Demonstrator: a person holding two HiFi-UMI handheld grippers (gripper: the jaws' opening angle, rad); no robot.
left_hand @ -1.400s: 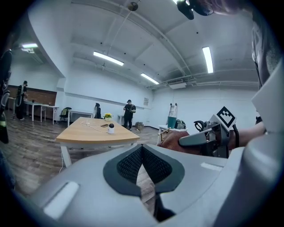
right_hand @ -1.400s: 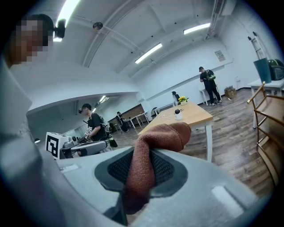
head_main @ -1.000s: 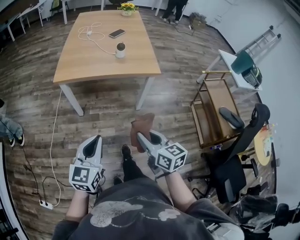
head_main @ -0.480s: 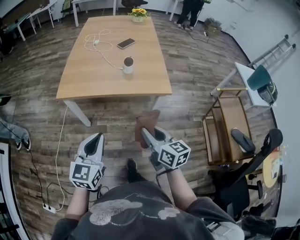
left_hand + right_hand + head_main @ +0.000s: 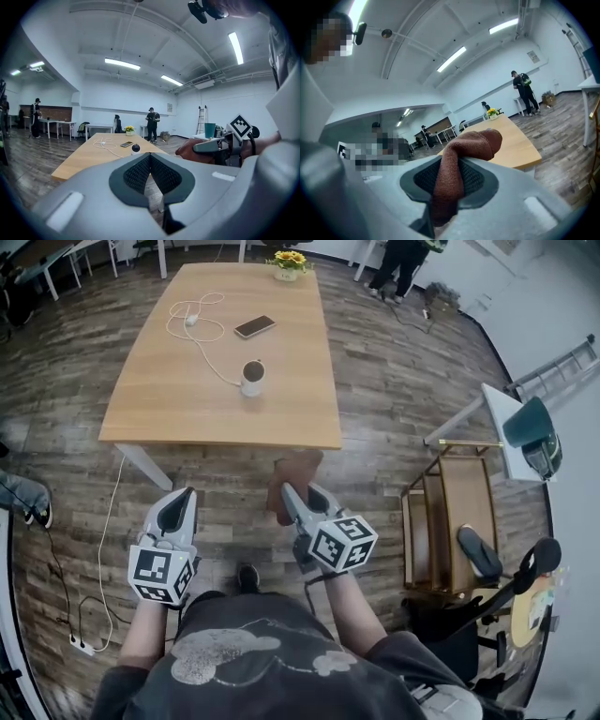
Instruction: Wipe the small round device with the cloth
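brown knitted cloth [image 5: 461, 146]; small round white device [image 5: 251, 378]
right gripper [image 5: 289, 495] pinches the cloth; left gripper [image 5: 181, 502] pressed together; device upright on light wooden table [image 5: 187, 404].

The cloth [image 5: 295, 474] is coloured rust-brown; the table [image 5: 159, 390] is finished in pale wood; the device [image 5: 251, 379] is cased in white.

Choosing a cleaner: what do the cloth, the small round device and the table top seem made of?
Cloth: brown woven or knitted fabric, matte; fine ribbed texture shows.
Small round device: probably smooth plastic, white body, dark top; too small to be sure.
Table top: light wood or wood-look laminate, smooth, low sheen; which, I cannot tell.
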